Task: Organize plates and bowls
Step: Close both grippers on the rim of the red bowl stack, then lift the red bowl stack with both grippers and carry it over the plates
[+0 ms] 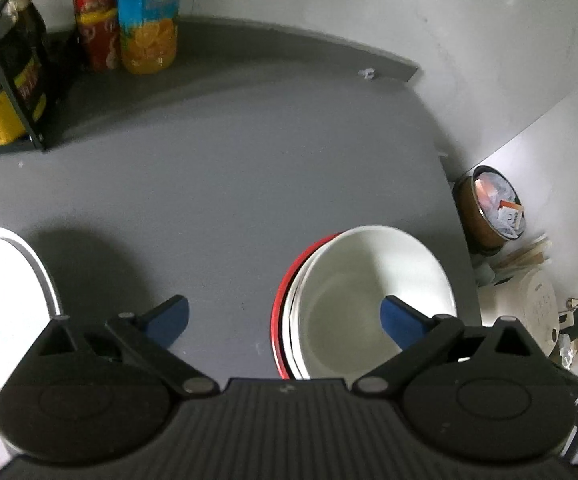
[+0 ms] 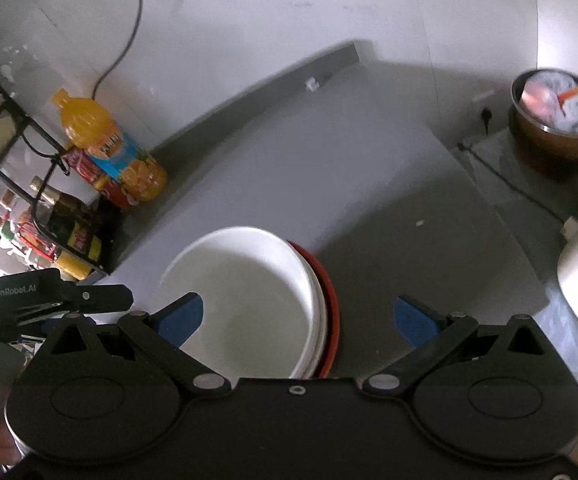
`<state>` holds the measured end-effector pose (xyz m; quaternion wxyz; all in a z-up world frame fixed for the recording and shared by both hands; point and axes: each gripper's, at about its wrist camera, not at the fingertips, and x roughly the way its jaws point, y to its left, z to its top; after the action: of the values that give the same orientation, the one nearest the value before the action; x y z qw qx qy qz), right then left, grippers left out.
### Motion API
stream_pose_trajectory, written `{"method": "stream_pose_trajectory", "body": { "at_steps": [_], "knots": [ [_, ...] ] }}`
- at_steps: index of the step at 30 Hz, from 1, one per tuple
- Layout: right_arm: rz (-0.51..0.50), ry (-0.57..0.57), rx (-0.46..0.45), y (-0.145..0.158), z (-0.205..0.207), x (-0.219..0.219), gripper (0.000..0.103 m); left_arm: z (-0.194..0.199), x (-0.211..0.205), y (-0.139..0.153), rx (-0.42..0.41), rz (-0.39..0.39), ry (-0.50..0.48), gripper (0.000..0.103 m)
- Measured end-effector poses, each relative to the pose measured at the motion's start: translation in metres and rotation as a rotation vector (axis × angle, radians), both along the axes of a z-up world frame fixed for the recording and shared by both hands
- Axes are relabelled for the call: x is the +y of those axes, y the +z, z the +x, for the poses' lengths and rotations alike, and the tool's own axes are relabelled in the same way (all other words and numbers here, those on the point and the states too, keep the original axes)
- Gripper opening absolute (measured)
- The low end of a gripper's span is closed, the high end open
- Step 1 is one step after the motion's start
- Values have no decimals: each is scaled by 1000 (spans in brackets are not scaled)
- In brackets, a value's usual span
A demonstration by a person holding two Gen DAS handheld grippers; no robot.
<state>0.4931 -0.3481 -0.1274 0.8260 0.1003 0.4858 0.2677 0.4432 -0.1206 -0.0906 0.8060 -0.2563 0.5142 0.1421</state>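
Setting: a grey countertop (image 1: 249, 184) against a pale wall, seen from two hand-held grippers looking forward and down.
Left gripper (image 1: 285, 318): released, its blue fingertips spread wide and holding nothing; one fingertip hangs over bare counter, the other over the inside of the bowl stack.
Right gripper (image 2: 297, 318): also released and empty, blue fingertips wide apart; one fingertip sits over the stack, the other over bare counter.
Bowl stack (image 1: 373, 300): white bowls nested together on a red dish (image 1: 279, 316), whose rim shows along one side; just ahead of the left gripper and to its right, and just ahead of the right gripper and to its left.
White plate (image 1: 5, 312): lies flat on the counter at the left gripper's far left, well apart from the stack and partly cut off by the frame.
Background: an orange juice bottle (image 1: 149, 20), a red bottle and a dark bottle beside a black wire rack (image 1: 13, 68), far ahead and left of both grippers; a brown bin (image 2: 557, 120) full of rubbish stands off the counter to the right.
Person: part of a hand shows at the lower left edge of the right view.
Progress: the bowls look gathered into one pile already. The lone white plate seems to be what is left to sort; whether more dishes wait out of view cannot be told.
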Motion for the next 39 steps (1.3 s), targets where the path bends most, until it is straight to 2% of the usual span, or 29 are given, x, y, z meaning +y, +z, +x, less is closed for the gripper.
{"method": "stream_pose_trajectory", "body": {
  "at_steps": [5, 7, 8, 11, 13, 17, 19, 20, 22, 24, 27, 32, 39],
  "knots": [
    [-8, 6, 56, -23, 3, 3, 94, 6, -2, -21, 19, -17, 34, 99],
    [-3, 3, 84, -30, 5, 3, 84, 7, -3, -30, 28, -29, 42, 97],
    [1, 0, 100, -34, 6, 3, 84, 7, -3, -33, 29, -33, 51, 96],
    [5, -14, 132, -45, 8, 2, 82, 6, -5, -41, 18, -32, 78, 94],
    [5, -14, 145, -51, 8, 2, 74, 7, -7, -46, 15, -32, 82, 90],
    [8, -13, 172, -60, 7, 5, 67, 6, -9, -52, -13, -50, 101, 86],
    [10, -25, 183, -63, 8, 4, 60, 6, -10, -55, -20, -68, 104, 83],
    [14, -31, 187, -65, 8, 4, 58, 7, -10, -56, -18, -74, 99, 79],
    [25, -40, 197, -67, 10, 3, 45, 9, -13, -59, -4, -69, 85, 67],
    [50, -32, 204, -67, 10, 4, 39, 9, -14, -63, 9, -85, 74, 48],
    [26, -22, 180, -65, 8, 8, 37, 9, -14, -64, 26, -70, 87, 35],
    [13, -25, 164, -62, 5, 8, 35, 6, -10, -64, 21, -85, 81, 31],
    [25, -43, 169, -61, 4, 6, 35, 3, -7, -65, 6, -108, 76, 31]
  ]
}}
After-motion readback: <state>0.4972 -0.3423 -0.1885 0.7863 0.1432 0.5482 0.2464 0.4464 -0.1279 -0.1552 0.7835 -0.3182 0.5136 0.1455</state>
